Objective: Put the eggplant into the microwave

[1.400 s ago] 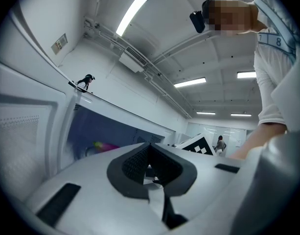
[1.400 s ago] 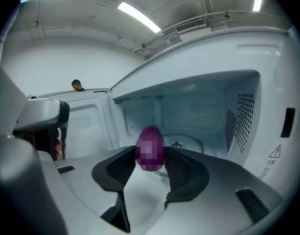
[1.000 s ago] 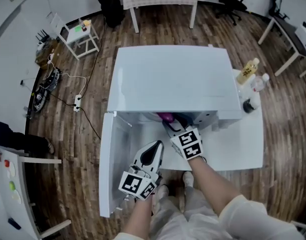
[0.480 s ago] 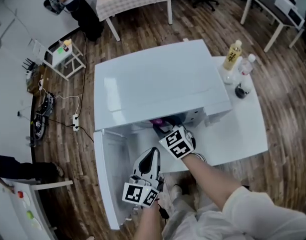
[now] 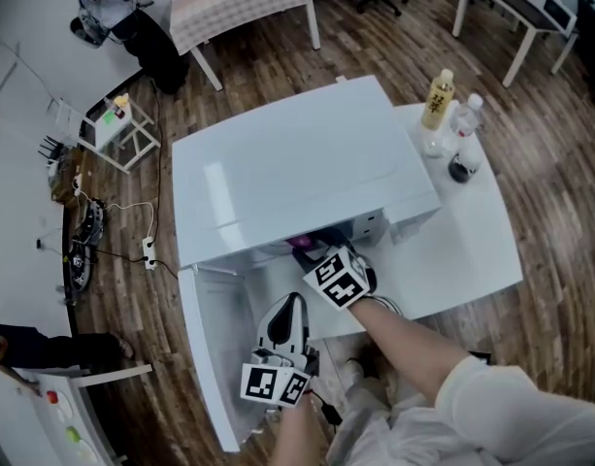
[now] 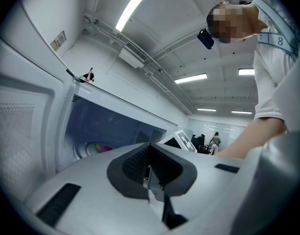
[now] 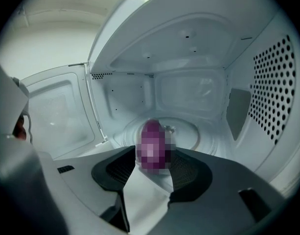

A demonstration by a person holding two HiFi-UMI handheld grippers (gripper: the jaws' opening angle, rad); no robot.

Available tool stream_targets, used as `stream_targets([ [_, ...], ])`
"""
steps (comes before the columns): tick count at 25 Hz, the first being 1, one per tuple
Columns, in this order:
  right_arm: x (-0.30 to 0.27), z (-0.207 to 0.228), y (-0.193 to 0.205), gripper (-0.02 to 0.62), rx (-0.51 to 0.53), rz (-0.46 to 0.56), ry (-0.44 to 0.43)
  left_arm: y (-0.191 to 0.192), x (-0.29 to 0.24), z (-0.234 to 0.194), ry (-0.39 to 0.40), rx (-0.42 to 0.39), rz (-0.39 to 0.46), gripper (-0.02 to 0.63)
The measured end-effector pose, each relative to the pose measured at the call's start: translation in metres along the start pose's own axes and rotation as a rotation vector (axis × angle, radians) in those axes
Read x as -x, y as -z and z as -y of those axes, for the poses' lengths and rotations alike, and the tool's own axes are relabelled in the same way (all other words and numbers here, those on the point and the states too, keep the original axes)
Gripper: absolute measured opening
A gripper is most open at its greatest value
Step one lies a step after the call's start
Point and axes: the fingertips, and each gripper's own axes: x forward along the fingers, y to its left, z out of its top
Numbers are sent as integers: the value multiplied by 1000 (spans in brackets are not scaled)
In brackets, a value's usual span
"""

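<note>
right claw (image 7: 152, 166): gripping eggplant (image 7: 150, 142), seemingly over turntable (image 7: 191, 130) (inside microwave (image 7: 189, 48)) | left claw (image 6: 150, 166): closed

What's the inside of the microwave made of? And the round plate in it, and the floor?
The microwave looks like white painted metal inside: smooth, glossy, one wall punched with holes. The round plate is probably glass: pale, shiny, ringed. The floor looks like dark wood planks with grain, maybe laminate.
</note>
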Motion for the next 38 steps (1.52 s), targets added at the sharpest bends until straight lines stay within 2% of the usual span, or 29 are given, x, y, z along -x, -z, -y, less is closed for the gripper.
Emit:
stream_targets([
  [4, 2, -4, -1, 281, -14, 21, -26, 3, -1, 0, -3, -2, -7, 2],
  [16, 27, -3, -14, 284, -38, 105, -43, 1, -4, 8, 3, -10, -6, 2],
  [25, 65, -18, -32, 284, -76, 245, -134, -2, -5, 17, 16, -18, -3, 2],
  [38, 144, -35, -47, 282, -39, 379, -208, -15, 3, 37, 51, -48, 14, 2],
])
